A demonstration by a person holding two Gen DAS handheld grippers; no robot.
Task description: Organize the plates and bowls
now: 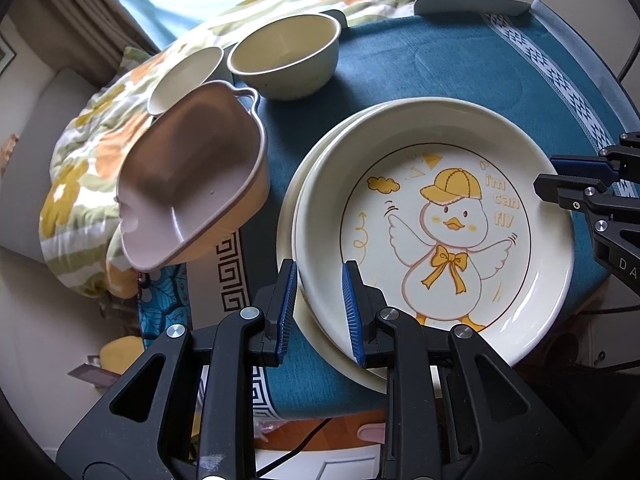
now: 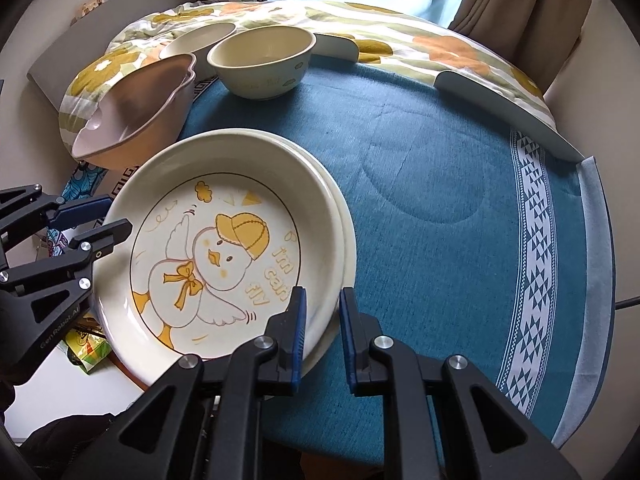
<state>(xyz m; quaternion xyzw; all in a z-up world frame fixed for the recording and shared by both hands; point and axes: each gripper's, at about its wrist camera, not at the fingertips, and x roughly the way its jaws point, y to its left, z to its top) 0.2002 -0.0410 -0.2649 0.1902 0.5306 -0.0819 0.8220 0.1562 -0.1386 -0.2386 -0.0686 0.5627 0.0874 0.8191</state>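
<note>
A cream duck plate point(image 1: 436, 216) lies on top of a second cream plate point(image 1: 290, 216) on the teal cloth; the stack also shows in the right wrist view point(image 2: 224, 248). My left gripper point(image 1: 319, 308) is open, its fingers astride the near rim of the stack. My right gripper point(image 2: 323, 328) is open, its fingers astride the opposite rim. A pink heart-shaped bowl point(image 1: 192, 176) sits tilted at the table's left edge. A cream bowl point(image 1: 285, 54) and a second pale bowl point(image 1: 188, 76) stand behind it.
The round table point(image 2: 460, 184) has a teal cloth with a patterned white border. A flowered quilt point(image 2: 360, 28) lies beyond the far edge. Grey chair backs point(image 2: 500, 100) stand at the far rim. The right half of the cloth is bare.
</note>
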